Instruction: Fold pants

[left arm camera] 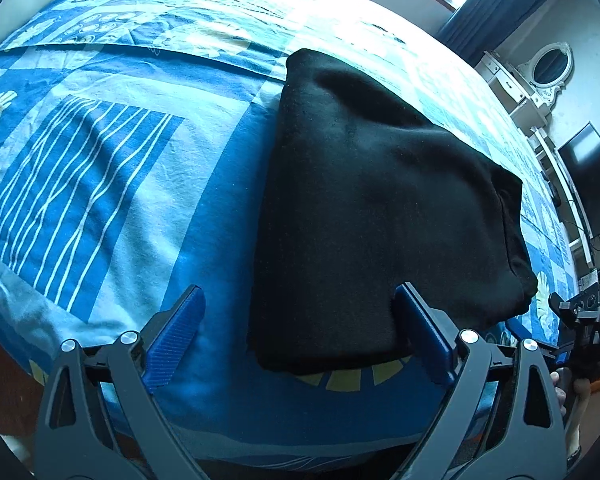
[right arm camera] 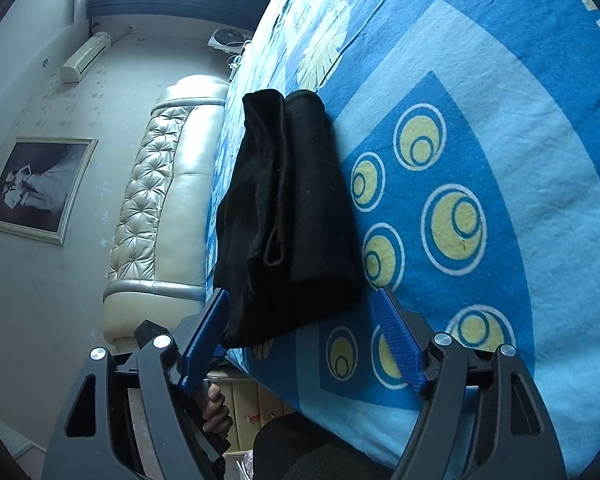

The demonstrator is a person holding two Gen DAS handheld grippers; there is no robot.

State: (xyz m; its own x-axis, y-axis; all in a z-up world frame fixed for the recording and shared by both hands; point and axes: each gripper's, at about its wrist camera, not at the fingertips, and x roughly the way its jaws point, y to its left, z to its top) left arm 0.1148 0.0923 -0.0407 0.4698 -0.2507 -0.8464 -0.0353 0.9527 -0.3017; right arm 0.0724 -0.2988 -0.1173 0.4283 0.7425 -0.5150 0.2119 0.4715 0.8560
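The black pants (left arm camera: 380,208) lie folded into a thick rectangular stack on the blue patterned bedspread (left arm camera: 120,152). My left gripper (left arm camera: 300,300) is open and empty, just short of the stack's near edge, its right finger beside the cloth. In the right wrist view the stack (right arm camera: 292,216) shows its layered side. My right gripper (right arm camera: 302,304) is open and empty at the stack's near end, one finger on each side. The right gripper also shows in the left wrist view (left arm camera: 580,312) at the far right.
The bedspread (right arm camera: 480,120) covers a wide bed with a padded cream headboard (right arm camera: 160,208). A white dresser with mirror (left arm camera: 540,76) and a dark screen (left arm camera: 588,176) stand past the bed. A framed picture (right arm camera: 36,188) hangs on the wall.
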